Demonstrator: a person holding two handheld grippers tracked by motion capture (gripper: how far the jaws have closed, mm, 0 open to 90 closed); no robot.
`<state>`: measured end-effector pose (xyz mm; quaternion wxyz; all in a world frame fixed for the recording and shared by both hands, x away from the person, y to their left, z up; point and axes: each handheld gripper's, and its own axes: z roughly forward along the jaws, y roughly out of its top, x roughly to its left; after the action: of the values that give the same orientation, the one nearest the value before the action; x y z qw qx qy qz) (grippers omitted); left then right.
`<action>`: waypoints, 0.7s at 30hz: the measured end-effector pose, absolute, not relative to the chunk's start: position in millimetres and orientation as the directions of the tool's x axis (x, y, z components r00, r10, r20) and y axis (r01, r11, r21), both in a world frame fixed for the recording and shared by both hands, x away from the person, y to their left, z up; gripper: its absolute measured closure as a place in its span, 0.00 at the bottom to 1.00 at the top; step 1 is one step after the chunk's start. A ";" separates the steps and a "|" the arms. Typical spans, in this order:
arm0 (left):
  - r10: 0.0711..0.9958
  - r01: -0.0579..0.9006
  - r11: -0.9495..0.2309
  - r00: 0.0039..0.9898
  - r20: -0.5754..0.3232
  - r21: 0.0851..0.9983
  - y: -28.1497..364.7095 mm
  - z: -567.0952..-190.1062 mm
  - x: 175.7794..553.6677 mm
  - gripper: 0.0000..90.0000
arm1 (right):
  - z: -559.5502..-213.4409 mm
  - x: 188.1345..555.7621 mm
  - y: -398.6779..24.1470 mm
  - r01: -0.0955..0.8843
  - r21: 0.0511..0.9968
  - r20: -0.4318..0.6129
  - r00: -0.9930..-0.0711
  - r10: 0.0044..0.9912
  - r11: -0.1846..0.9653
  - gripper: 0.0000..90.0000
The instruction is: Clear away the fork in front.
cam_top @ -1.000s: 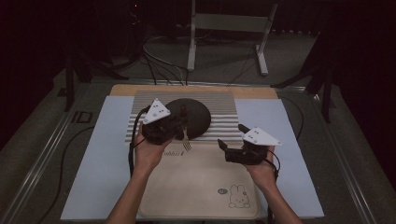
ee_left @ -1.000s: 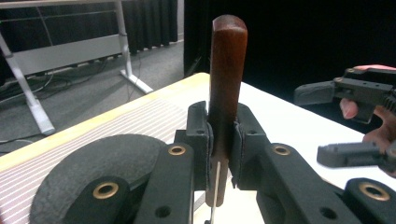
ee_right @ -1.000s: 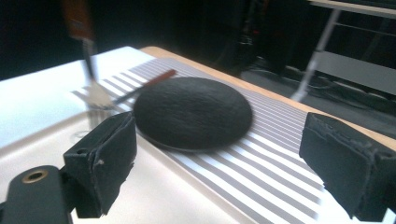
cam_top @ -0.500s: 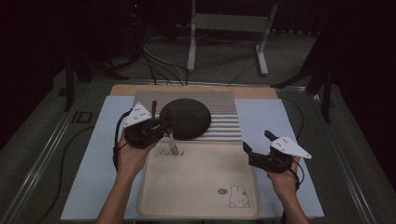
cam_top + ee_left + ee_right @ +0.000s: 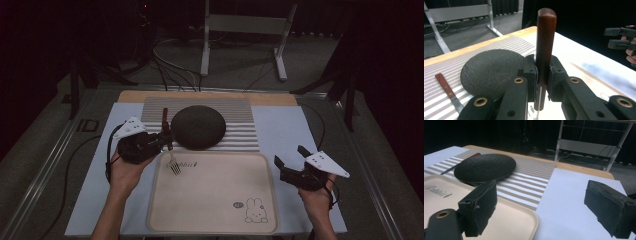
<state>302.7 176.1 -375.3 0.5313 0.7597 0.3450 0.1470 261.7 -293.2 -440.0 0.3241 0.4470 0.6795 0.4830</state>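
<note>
So your left gripper (image 5: 159,142) is clamped tight on the fork (image 5: 170,150) by its brown wooden handle, prongs hanging down over the top left corner of the beige tray (image 5: 210,227), just beside the dark round plate (image 5: 198,126). Your right gripper (image 5: 289,161) sits off the tray's right edge, jaws wide apart with nothing between them.

Dim overhead light, black surroundings, soft shadows, mild grain, close foreground slightly out of focus.

A plate (image 5: 198,126) lies on a striped mat (image 5: 240,125) behind the tray (image 5: 215,200), a knife (image 5: 164,116) to its left.
</note>
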 end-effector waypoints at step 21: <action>0.655 0.435 -0.234 0.732 -0.190 0.870 198.8 -394.0 288.7 0.89 | -456.1 261.0 -296.4 0.317 0.941 0.004 -0.363 0.932 0.119 0.13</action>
<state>288.7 198.8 -394.0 0.5103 0.7781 0.3502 0.1077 261.0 -296.4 -456.1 0.3233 0.4628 0.6744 0.4759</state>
